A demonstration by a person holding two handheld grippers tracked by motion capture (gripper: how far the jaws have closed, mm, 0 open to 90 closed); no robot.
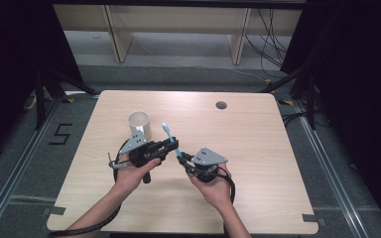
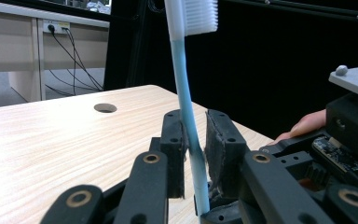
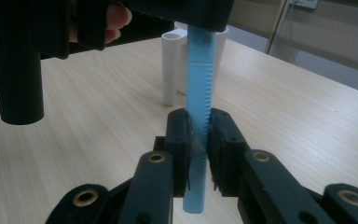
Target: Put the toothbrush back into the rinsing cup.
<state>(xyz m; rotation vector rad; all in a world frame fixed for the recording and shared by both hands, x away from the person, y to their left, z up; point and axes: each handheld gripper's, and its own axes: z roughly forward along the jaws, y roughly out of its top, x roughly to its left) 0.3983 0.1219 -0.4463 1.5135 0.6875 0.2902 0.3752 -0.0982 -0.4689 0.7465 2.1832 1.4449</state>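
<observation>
A blue toothbrush with a white bristle head is held over the wooden table by both grippers. My left gripper is shut on its handle near the middle; in the left gripper view the handle rises tilted between the pads, bristles at the top. My right gripper is shut on the lower, ribbed end of the toothbrush, whose tip sticks out below the pads. A white cup stands upright just behind the left gripper, and the cup shows its handle behind the brush.
A round cable hole lies in the table's far right part. Wooden furniture legs and cables stand on the floor beyond the far edge. Dark curtains hang on both sides. The right gripper's body sits close beside the left one's jaws.
</observation>
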